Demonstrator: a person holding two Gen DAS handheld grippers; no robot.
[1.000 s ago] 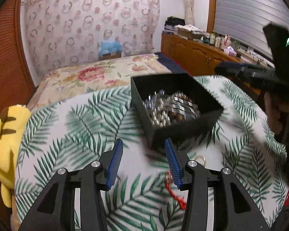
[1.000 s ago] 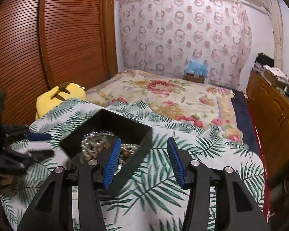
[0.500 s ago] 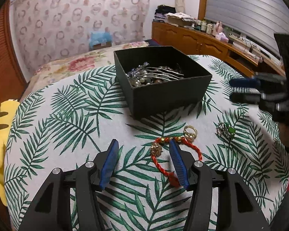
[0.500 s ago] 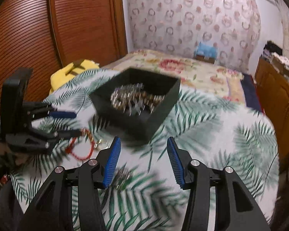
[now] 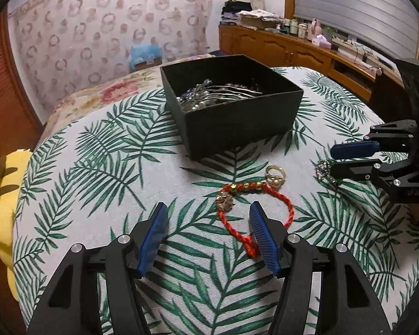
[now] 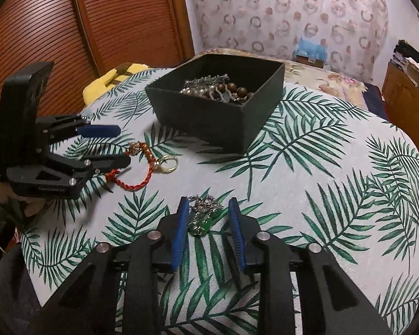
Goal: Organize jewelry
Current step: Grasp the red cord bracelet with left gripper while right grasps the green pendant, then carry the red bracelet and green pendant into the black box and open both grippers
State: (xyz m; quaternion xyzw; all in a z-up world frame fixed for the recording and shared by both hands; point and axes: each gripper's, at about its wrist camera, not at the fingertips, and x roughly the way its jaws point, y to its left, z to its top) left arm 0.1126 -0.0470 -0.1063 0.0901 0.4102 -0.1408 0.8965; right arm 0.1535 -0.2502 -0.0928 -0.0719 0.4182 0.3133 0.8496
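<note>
Green-stone piece (image 6: 202, 219): lies on the leaf-print cloth (image 6: 307, 173) between the spread fingers of my right gripper (image 6: 208, 205), not pinched.
Red cord bracelet (image 5: 261, 209): flat on the cloth, just ahead of my left gripper (image 5: 206, 212), whose fingers stand wide apart with nothing between them.
Gold ring (image 5: 275, 174): touching the bracelet's beaded end.
Look: silver chain with green stone; twisted red cord with gold beads.
Black box (image 5: 231, 103): beyond, open-topped, holding pearls and beads.
Room: bare cloth to my right; the cloth's edge curves away there.

bedroom vibes — ring-patterned curtain (image 5: 111, 28) on the back wall, wooden cabinets (image 5: 279, 50) under a shuttered window (image 5: 357, 8), slatted wood doors (image 6: 97, 28).
</note>
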